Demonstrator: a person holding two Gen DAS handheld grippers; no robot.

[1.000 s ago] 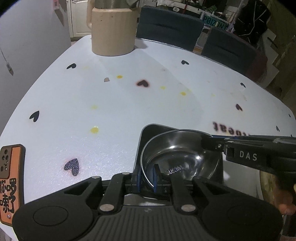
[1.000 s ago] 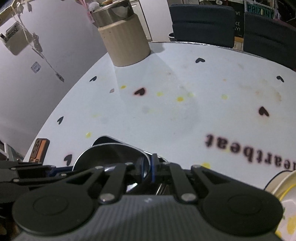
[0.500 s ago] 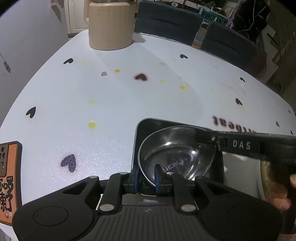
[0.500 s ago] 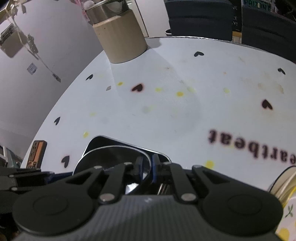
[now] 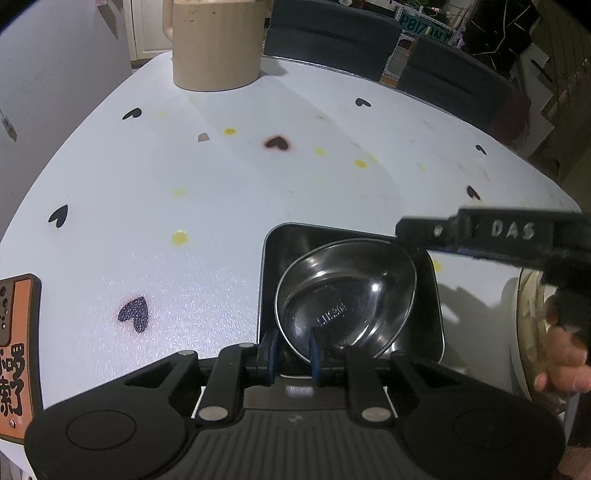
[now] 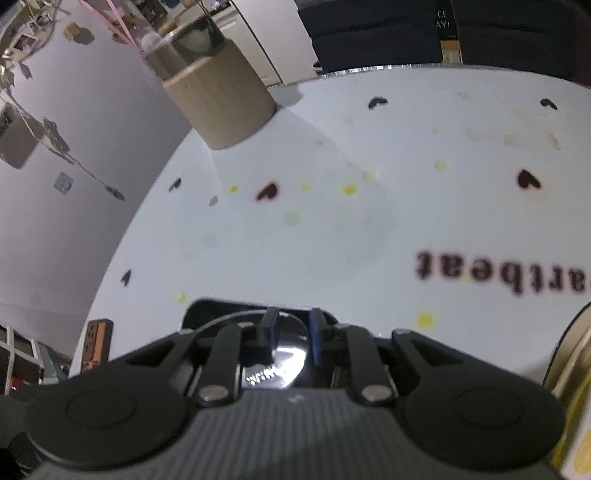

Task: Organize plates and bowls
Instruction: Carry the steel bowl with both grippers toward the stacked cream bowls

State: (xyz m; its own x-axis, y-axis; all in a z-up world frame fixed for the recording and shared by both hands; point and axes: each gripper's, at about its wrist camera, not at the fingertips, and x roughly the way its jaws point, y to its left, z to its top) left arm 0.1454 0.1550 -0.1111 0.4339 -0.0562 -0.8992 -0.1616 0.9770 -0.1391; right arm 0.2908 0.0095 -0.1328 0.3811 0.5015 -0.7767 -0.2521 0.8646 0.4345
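Observation:
A steel bowl (image 5: 347, 295) sits inside a black square tray (image 5: 295, 236) on the white table. My left gripper (image 5: 294, 350) is shut on the bowl's near rim, with one blue pad inside the bowl and the other outside. In the left wrist view my right gripper (image 5: 406, 230) reaches in from the right, its tip just off the bowl's far right rim. In the right wrist view the right gripper (image 6: 292, 328) hangs over the bowl (image 6: 284, 354) and the tray (image 6: 207, 310). Its jaws are opening and nothing is pressed between them.
A beige cylindrical container (image 5: 218, 44) stands at the table's far end, with dark chairs (image 5: 332, 29) behind it. An orange phone case (image 5: 16, 350) lies at the left edge. A cream plate (image 5: 532, 314) sits to the right, beside a hand (image 5: 561, 365).
My right gripper's jaws have spread and come off the bowl's rim, and its tip has drawn slightly away. The left gripper has stayed on the near rim.

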